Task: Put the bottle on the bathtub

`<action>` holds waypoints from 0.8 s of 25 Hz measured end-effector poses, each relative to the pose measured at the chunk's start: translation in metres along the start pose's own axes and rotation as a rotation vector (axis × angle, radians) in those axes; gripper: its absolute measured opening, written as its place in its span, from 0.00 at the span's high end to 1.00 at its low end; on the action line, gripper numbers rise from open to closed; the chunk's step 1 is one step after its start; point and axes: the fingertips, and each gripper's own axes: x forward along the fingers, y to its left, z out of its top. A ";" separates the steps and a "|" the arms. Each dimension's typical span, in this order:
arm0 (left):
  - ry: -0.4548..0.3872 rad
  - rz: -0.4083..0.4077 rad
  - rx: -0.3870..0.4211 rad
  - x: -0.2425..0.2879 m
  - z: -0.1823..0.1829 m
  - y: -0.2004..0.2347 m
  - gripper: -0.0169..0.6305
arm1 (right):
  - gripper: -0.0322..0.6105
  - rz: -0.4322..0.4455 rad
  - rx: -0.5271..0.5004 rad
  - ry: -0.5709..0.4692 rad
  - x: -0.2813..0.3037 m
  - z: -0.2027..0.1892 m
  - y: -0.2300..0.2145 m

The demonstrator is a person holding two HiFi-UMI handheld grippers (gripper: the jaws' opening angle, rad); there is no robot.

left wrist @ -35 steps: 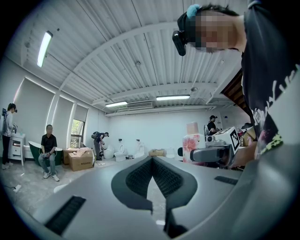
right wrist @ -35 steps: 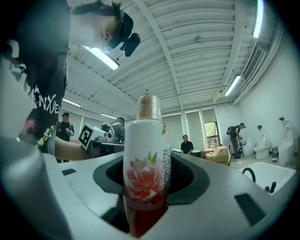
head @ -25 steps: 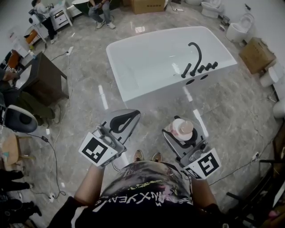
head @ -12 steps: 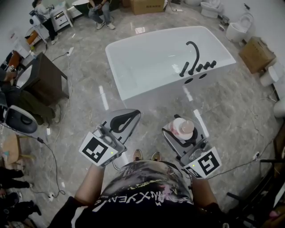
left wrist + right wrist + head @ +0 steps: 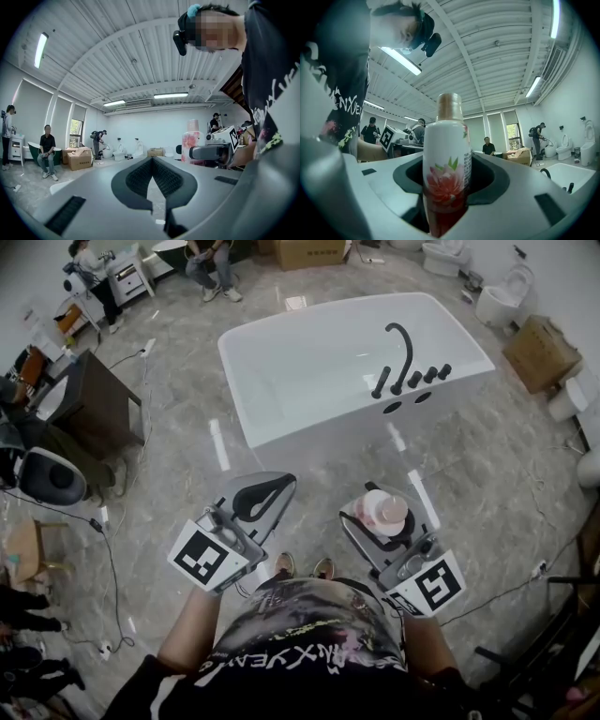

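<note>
The left gripper (image 5: 264,498) is held low over the marble floor (image 5: 178,456), its jaws brought together at the tips with nothing between them. Beside it, the right gripper (image 5: 382,521) has its jaws clamped on the lower body of the bottle (image 5: 385,510) — white, with a pink flower print. The bottle stands upright, its long axis vertical and its tan cap pointing up toward the head camera. The white bathtub (image 5: 281,418) sits on the floor well ahead of both grippers, apart from the bottle, with a black faucet (image 5: 405,345) on its right rim.
</note>
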 end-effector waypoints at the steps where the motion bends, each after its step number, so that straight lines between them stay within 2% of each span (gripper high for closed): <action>1: 0.002 0.000 0.001 0.002 -0.001 -0.003 0.96 | 0.61 0.002 -0.003 0.001 -0.003 0.000 -0.001; 9: 0.013 -0.015 -0.003 0.016 -0.012 -0.029 0.96 | 0.60 -0.011 -0.005 0.008 -0.028 -0.011 -0.009; 20: 0.013 -0.024 -0.010 0.022 -0.027 -0.031 0.96 | 0.60 -0.006 -0.012 0.015 -0.029 -0.022 -0.010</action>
